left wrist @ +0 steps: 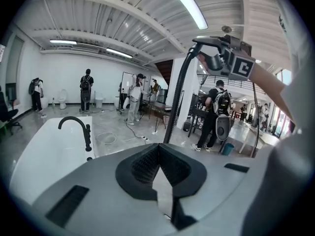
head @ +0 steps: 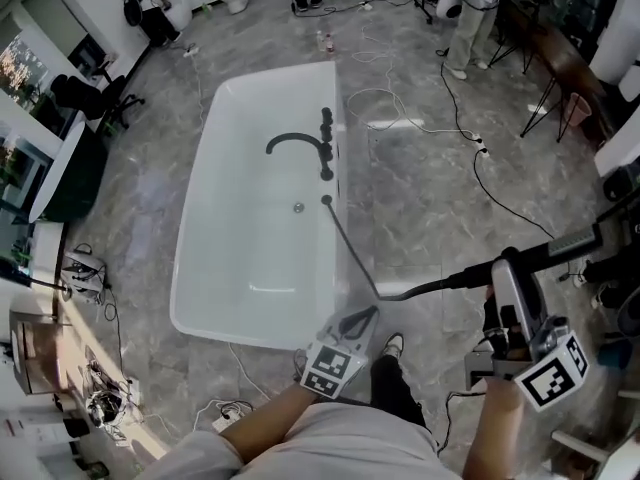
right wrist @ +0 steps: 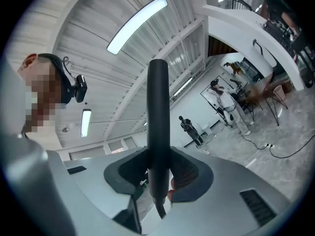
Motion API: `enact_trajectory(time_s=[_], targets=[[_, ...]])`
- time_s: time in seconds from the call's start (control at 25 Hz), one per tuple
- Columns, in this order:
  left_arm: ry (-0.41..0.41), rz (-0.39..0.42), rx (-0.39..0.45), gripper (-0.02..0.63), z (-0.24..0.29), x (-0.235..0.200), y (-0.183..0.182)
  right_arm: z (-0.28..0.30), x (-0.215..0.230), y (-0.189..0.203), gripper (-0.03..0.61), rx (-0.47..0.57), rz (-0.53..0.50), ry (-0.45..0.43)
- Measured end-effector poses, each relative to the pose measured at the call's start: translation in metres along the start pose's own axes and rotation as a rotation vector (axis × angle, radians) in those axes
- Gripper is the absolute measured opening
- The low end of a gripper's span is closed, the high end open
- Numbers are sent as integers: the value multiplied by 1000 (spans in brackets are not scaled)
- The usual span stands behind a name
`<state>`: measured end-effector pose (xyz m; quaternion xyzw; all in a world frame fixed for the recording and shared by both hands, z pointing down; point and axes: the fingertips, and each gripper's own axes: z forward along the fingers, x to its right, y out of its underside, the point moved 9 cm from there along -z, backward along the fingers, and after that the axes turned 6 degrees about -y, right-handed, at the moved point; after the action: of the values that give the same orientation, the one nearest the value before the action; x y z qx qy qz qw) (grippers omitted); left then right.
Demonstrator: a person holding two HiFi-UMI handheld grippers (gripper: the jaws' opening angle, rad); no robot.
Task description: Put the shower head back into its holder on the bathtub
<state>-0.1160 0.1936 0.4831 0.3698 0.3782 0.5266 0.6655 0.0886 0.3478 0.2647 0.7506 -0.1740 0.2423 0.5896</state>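
Holding one shower head (right wrist: 158, 107) in the R gripper (right wrist: 158, 177): jaws clamped on its black stick-shaped handle, pads on both sides, near the end where the hose (head: 420, 289) joins. In the R gripper view the handle stands upright in the pic, crossing the jaws, w/ the free end up against the ceiling and the hose end down. From the head view its long axis lies roughly across the frame, a bit tilted. The free end points to pic right, away from the bathtub (head: 215, 298), and the whole thing is well apart from the tub, above the floor (head: 430, 188). L gripper (head: 362, 316) is closed tight w/ nothing btwn its jaws, low by the tub's near corner, just beside the hose. Count: 1 bathtub, 1 shower head, 1 hose running from the tub's right rim past the L gripper and across to the R gripper. Also 1 arched black faucet (head: 295, 143) on that rim, plus a row of black knobs (head: 326, 118), exact no. I can't tell. 2 grippers, 1 marker cube each. L gripper view shows the hose rising to the R gripper and several people (left wrist: 87, 90) standing far off.
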Motion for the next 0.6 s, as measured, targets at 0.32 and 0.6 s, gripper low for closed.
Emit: enact_trajectory(time_s=[0.32, 0.6], targets=[[-68, -11, -32, 5, 50, 11, -5, 32, 62, -18, 140, -24, 116, -75], [-114, -34, -29, 5, 82, -13, -15, 81, 95, -13, 140, -32, 239, -130]])
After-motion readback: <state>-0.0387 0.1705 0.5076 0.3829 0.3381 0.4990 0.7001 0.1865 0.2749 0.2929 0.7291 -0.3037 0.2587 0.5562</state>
